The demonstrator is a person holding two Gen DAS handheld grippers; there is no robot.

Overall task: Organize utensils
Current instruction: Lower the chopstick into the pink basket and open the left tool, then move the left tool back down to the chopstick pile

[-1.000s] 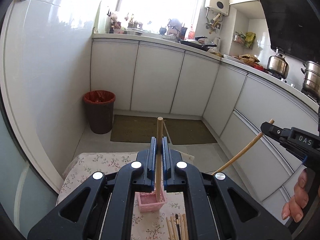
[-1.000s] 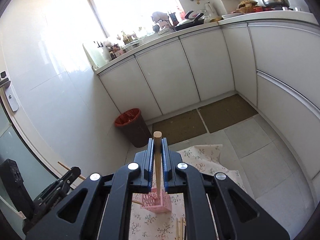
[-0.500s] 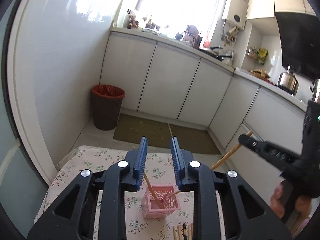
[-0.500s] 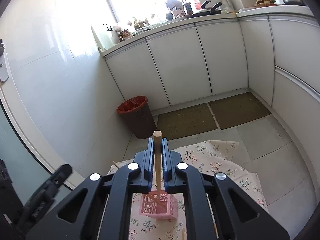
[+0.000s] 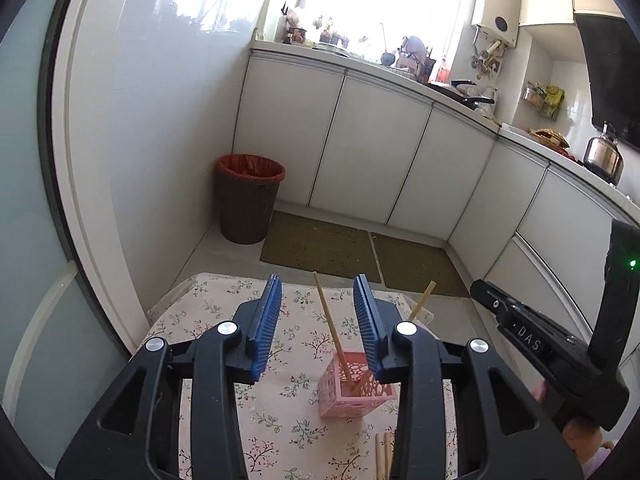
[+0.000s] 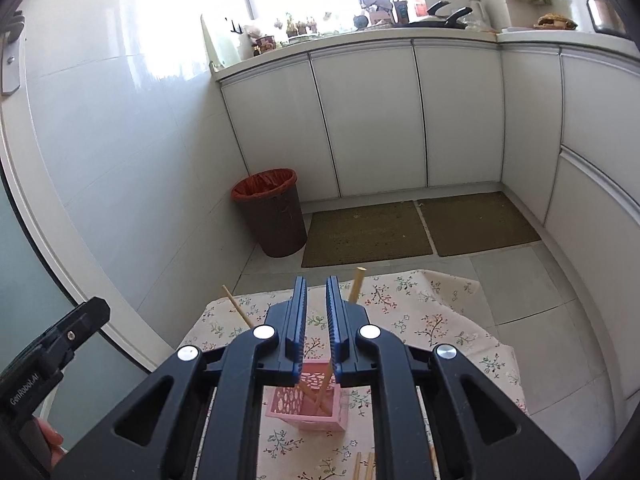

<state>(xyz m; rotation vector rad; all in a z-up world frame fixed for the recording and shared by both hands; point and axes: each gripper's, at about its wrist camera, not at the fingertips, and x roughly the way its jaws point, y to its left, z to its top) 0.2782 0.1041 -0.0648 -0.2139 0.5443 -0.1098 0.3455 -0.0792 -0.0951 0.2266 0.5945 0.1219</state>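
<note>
A pink openwork basket [image 5: 344,394] [image 6: 308,406] stands on the floral tablecloth [image 5: 208,320]. Two wooden chopsticks lean in it, crossing. One chopstick [image 5: 330,324] [image 6: 237,307] rises free in the gap of my left gripper [image 5: 318,322], whose jaws are opening and touch nothing. The other chopstick [image 5: 422,302] [image 6: 357,283] tilts right, past my right gripper [image 6: 316,318]. That gripper's jaws are opening a little and its pads are off the stick. Each gripper shows in the other's view: the right gripper [image 5: 520,338] and the left gripper [image 6: 60,340].
Loose chopsticks [image 5: 382,458] [image 6: 364,468] lie on the cloth near the table's front. Beyond the table's far edge are tiled floor, two brown mats [image 6: 368,232], a brown bin with a red liner [image 5: 250,198] and white cabinets [image 6: 372,120].
Both grippers came down toward the basket. The left one opened and let its chopstick go into the basket. The right one's jaws have just parted, and its chopstick now leans right in the basket.
</note>
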